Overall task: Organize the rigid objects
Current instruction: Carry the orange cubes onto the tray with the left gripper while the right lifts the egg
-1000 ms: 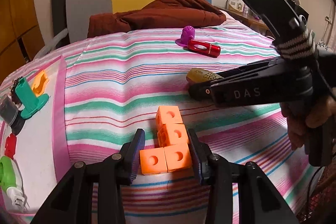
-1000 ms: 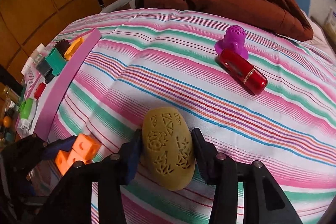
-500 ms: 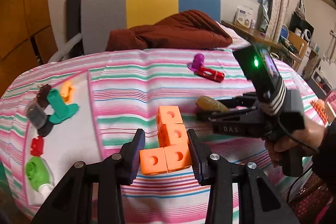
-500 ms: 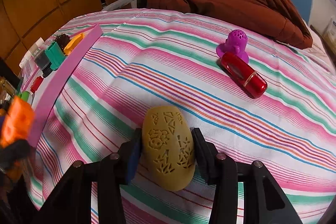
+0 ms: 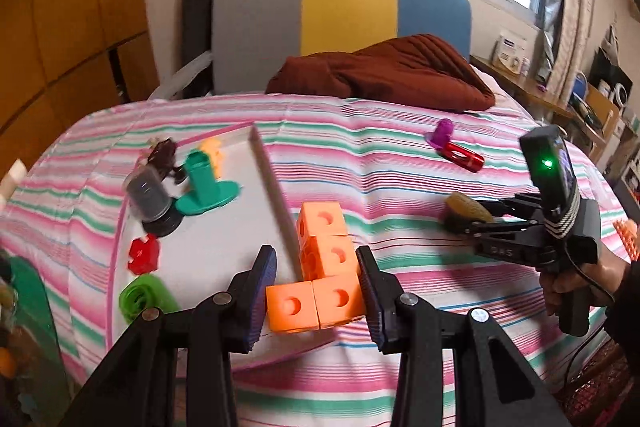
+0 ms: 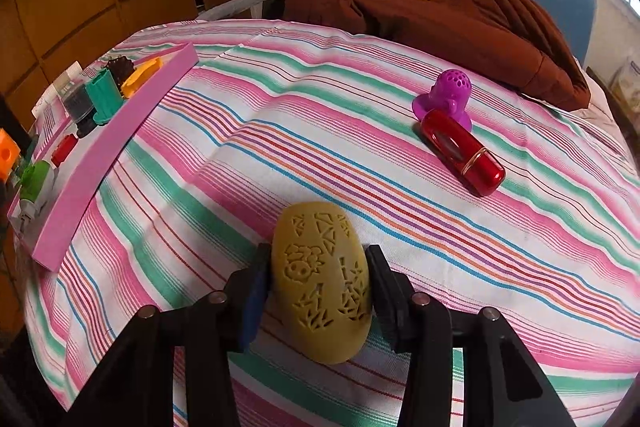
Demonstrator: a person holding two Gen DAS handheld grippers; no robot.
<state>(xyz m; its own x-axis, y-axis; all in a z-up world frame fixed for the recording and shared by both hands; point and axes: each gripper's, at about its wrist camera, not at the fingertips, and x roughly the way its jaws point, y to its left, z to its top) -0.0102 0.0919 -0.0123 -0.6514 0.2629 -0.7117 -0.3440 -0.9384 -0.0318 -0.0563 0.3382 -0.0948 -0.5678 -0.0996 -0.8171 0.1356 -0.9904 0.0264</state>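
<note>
My left gripper [image 5: 316,301] is shut on an L-shaped piece of orange cubes [image 5: 324,267] and holds it in the air above the right rim of the pink-edged white tray [image 5: 272,183]. My right gripper [image 6: 318,291] is shut on a mustard-yellow carved oval [image 6: 322,283], just above the striped bedspread; it also shows in the left wrist view [image 5: 466,209]. A red cylinder [image 6: 462,151] and a purple perforated cap [image 6: 448,95] lie on the bedspread beyond the right gripper.
The tray [image 6: 100,155] holds a teal stand [image 5: 204,183], a dark capped jar [image 5: 150,197], a small red piece [image 5: 142,253], a green roll [image 5: 142,297], a yellow-orange piece and a brown piece. A brown blanket [image 5: 384,75] lies at the bed's far end.
My left gripper has lifted the orange cubes off the bedspread and carried them left, over the tray's rim. The right gripper keeps its hold on the yellow oval, barely moved.
</note>
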